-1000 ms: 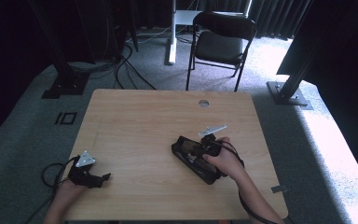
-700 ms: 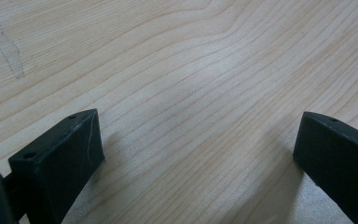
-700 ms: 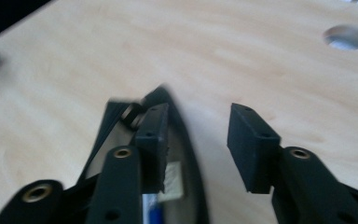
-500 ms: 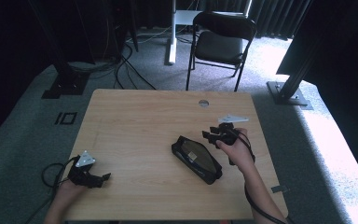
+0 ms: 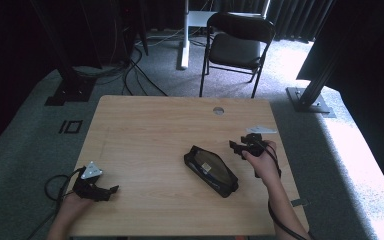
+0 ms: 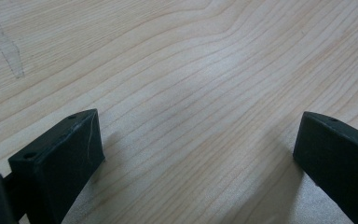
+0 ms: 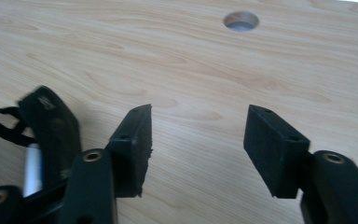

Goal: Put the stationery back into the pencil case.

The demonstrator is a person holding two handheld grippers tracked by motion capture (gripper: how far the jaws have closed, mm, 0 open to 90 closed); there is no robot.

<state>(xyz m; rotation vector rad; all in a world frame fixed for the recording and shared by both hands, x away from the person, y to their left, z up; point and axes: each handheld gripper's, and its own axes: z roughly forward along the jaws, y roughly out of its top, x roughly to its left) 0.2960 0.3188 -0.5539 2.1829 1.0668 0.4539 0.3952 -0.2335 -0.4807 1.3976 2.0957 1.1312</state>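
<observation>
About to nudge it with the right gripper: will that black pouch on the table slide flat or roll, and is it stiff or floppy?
The black pouch lies flat and low on the wooden table, so it should slide, not roll. It looks like a soft zip case, probably somewhat floppy if lifted by one end. The right gripper is open beside it, not touching.

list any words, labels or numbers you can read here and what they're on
None can be read.
black pouch: a pale label shows through its clear front in the high view, too small to read.
Same pouch in the right gripper view: a small light mark near its top edge, too blurred to read.
wooden table: no text.
</observation>
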